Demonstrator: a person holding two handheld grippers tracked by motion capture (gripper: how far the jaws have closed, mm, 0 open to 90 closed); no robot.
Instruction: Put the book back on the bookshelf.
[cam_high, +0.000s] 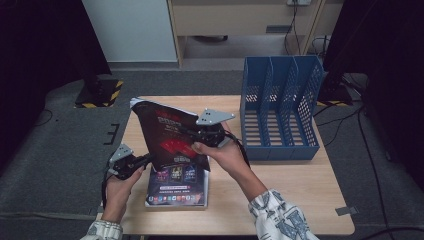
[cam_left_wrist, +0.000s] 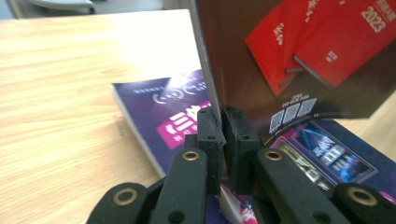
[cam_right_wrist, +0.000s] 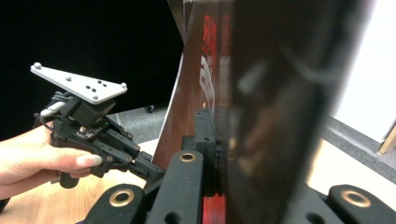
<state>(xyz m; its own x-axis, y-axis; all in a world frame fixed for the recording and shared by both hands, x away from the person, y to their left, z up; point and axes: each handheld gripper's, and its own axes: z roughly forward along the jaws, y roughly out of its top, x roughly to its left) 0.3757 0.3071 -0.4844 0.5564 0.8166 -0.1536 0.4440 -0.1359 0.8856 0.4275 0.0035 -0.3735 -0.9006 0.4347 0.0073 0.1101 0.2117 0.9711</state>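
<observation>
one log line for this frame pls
left hand-held gripper: shut on dark book lower corner | right hand-held gripper: shut on same book | book: lifted, tilted above purple book | file rack: empty

A pale wooden tabletop (cam_high: 300, 190) carries a purple book (cam_high: 177, 187) lying flat and a blue file rack (cam_high: 280, 107) standing upright.

The raised book (cam_high: 167, 135) has a dark brown cover printed with red books. Beneath it, the flat book (cam_high: 177, 187) is purple with white lettering. Right of both, the perforated file rack (cam_high: 280, 110) is blue; the table (cam_high: 300, 185) is pale wood-grain.
</observation>
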